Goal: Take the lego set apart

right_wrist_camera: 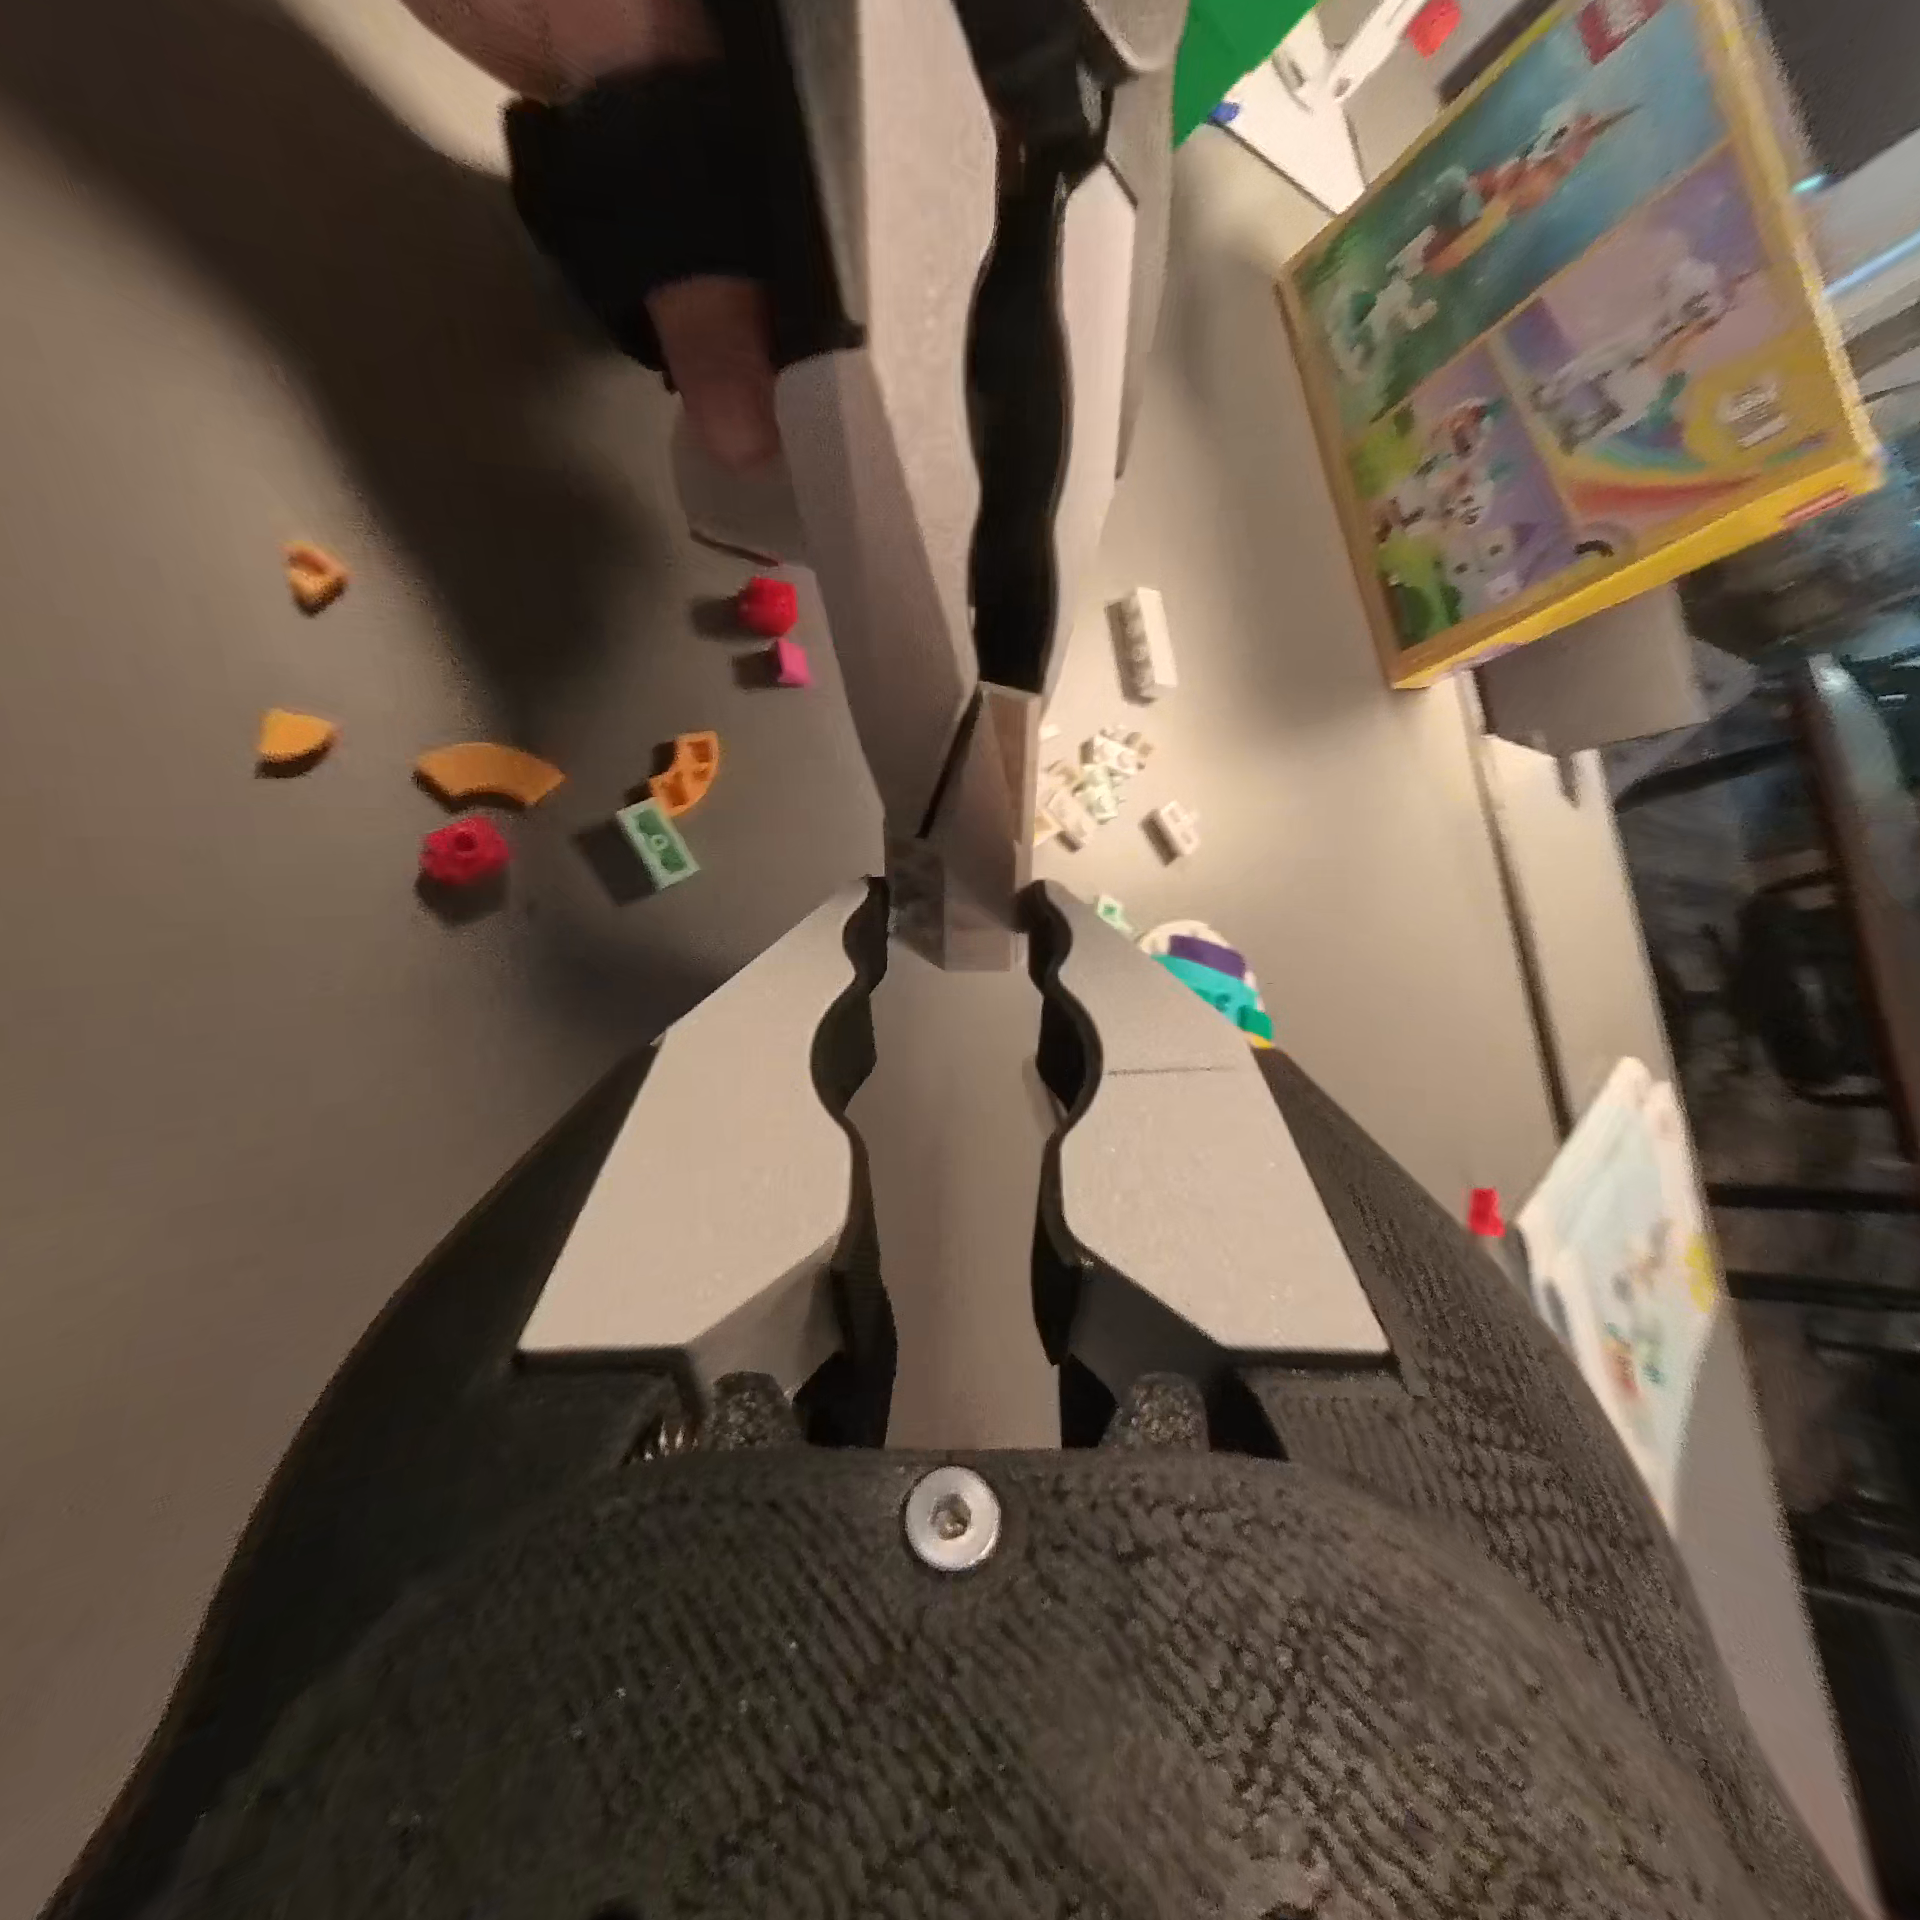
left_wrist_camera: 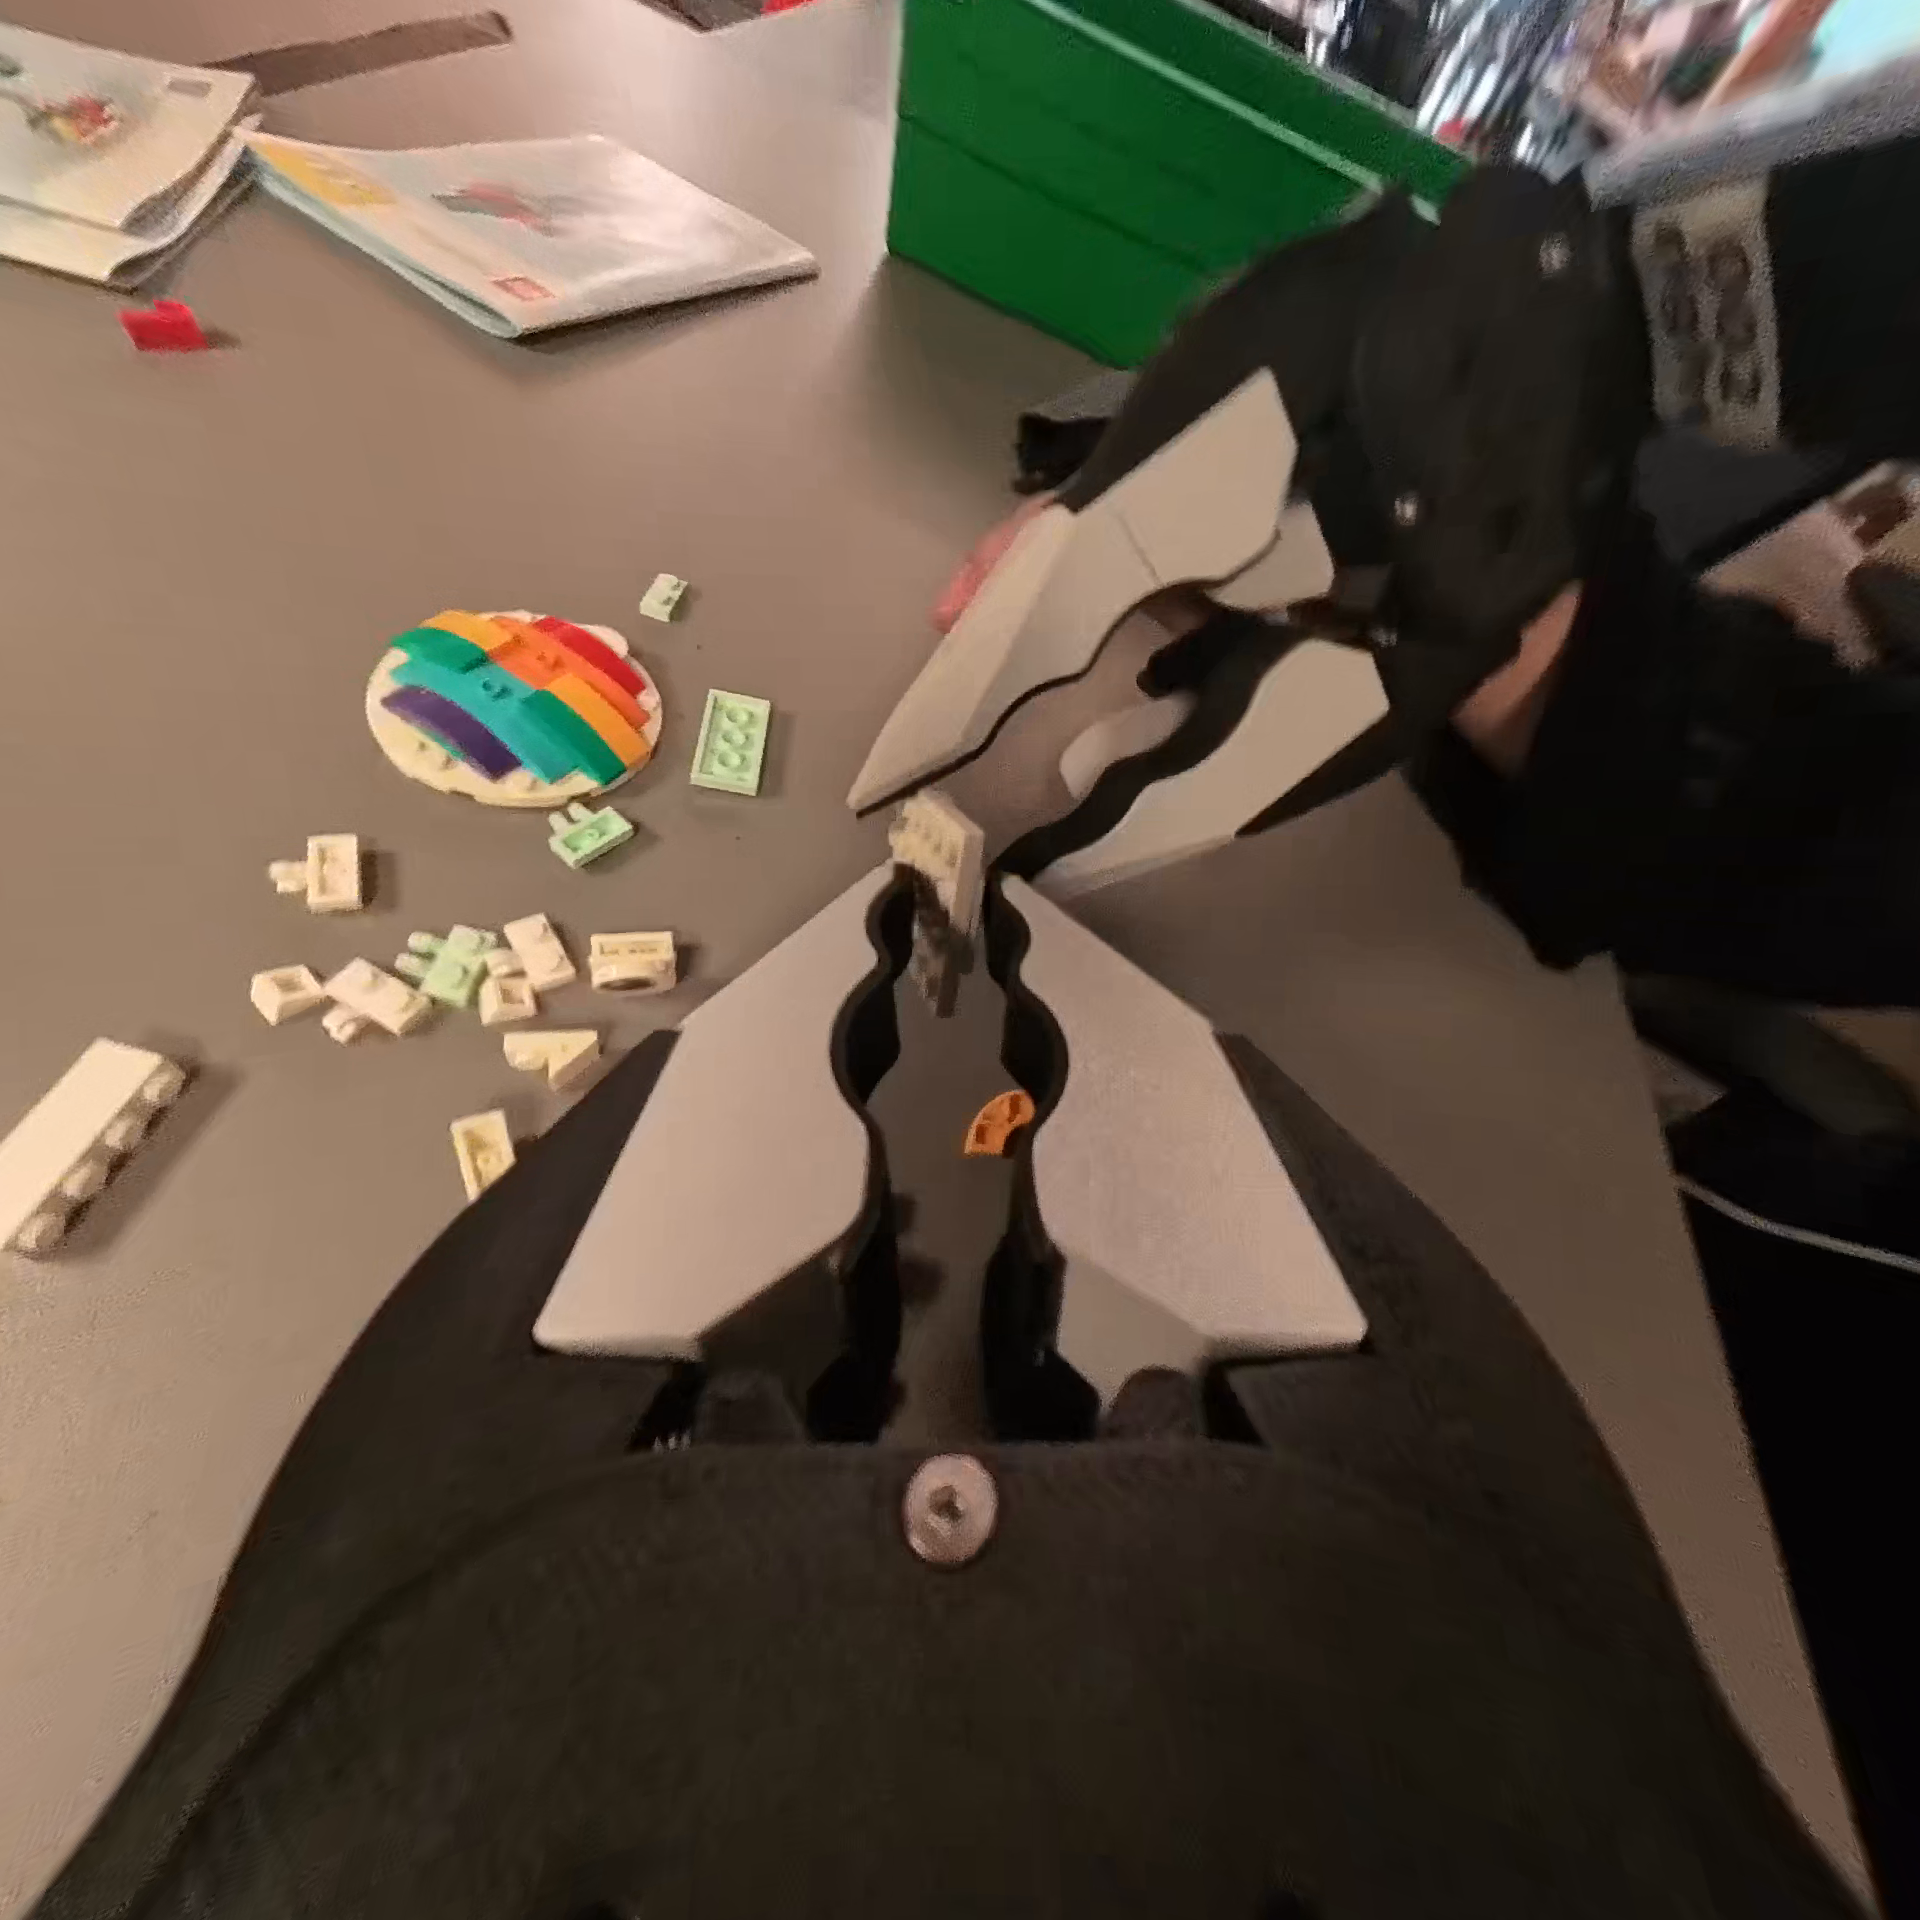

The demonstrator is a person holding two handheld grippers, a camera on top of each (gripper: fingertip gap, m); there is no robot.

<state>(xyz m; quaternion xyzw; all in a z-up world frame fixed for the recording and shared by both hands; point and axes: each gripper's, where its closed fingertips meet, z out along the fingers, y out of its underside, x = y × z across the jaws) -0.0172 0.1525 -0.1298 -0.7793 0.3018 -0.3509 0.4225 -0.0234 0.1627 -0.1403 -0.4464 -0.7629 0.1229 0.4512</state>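
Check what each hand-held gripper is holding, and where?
Both grip one small cream-and-grey plate stack: left hand-held gripper pinches its lower grey end, right hand-held gripper its upper cream end.

Round plate (left_wrist_camera: 511, 707) lies on table (left_wrist_camera: 312, 468), booklets (left_wrist_camera: 530, 234) behind, loose bricks (left_wrist_camera: 457, 977) before

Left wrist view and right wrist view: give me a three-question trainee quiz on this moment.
1. True or false: both grippers pinch the same small stack of plates.
2. What lies on the table left of the left gripper? A) rainbow disc B) blue ball C) black wheel
3. What colour are the curved pieces on the table in the right wrist view?

Key: 1 true; 2 A; 3 orange. The right gripper meets the left tip to tip.
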